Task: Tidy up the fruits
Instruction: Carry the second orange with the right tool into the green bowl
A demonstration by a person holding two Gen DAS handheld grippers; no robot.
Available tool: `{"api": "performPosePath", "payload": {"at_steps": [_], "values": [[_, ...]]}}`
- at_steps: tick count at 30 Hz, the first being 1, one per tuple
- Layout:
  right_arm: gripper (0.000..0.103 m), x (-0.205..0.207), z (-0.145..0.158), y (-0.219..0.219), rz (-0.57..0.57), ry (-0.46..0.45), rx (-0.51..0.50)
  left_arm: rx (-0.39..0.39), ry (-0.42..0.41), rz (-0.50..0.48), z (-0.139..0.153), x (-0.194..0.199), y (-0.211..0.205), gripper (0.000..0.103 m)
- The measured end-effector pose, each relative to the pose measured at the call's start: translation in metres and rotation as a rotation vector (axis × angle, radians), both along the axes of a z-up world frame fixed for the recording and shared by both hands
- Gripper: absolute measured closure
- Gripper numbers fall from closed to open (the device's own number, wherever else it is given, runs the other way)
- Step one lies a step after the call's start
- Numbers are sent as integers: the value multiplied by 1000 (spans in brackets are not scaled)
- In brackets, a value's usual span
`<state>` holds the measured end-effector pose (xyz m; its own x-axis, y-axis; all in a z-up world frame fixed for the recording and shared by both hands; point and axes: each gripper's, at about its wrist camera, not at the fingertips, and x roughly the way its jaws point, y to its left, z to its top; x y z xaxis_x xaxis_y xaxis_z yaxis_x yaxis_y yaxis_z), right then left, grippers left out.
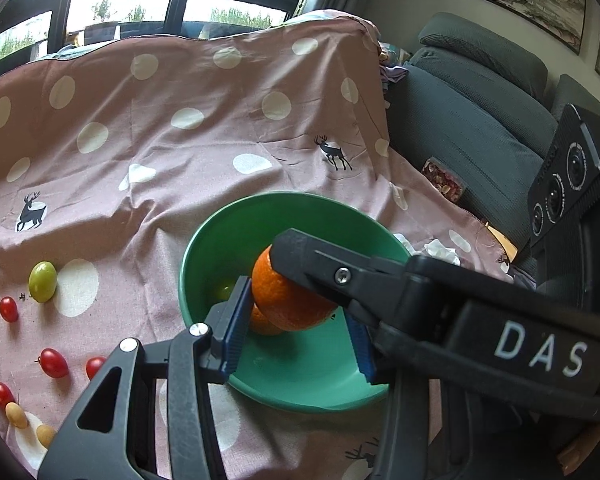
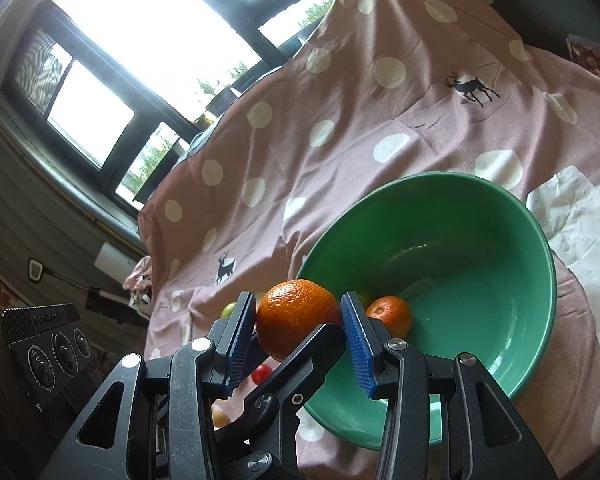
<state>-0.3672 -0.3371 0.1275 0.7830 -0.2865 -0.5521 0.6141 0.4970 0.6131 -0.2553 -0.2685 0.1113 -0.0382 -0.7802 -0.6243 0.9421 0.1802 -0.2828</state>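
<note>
A large orange (image 1: 288, 300) hangs over the near-left rim of a green bowl (image 1: 260, 200) on a pink dotted cloth. My left gripper (image 1: 296, 300) is shut on it, its blue pads on two sides. My right gripper (image 2: 298, 300) is also shut on this orange (image 2: 296, 316), crossing the left one. Its black finger (image 1: 320, 264) lies over the fruit's top. Inside the bowl (image 2: 440, 178) sit a smaller orange (image 2: 390, 314) and a green fruit (image 1: 225, 290). Left of the bowl lie a green fruit (image 1: 43, 282), several cherry tomatoes (image 1: 54, 363) and two tan fruits (image 1: 17, 415).
White tissue sheets (image 2: 572, 240) lie on the cloth right of the bowl. A grey sofa (image 1: 480, 120) with a snack pack (image 1: 444, 180) stands at the right. The cloth rises over a raised back toward the windows (image 2: 140, 40).
</note>
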Motion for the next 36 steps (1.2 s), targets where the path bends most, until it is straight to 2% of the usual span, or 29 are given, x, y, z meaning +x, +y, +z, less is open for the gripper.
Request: {"api": "performPosePath", "payload": {"at_steps": [19, 36], "values": [[56, -18, -20, -21, -89, 57, 82, 62, 49, -66, -21, -13, -30, 58], [56, -19, -25, -26, -115, 102, 88, 79, 76, -83, -29, -12, -38, 58]]}}
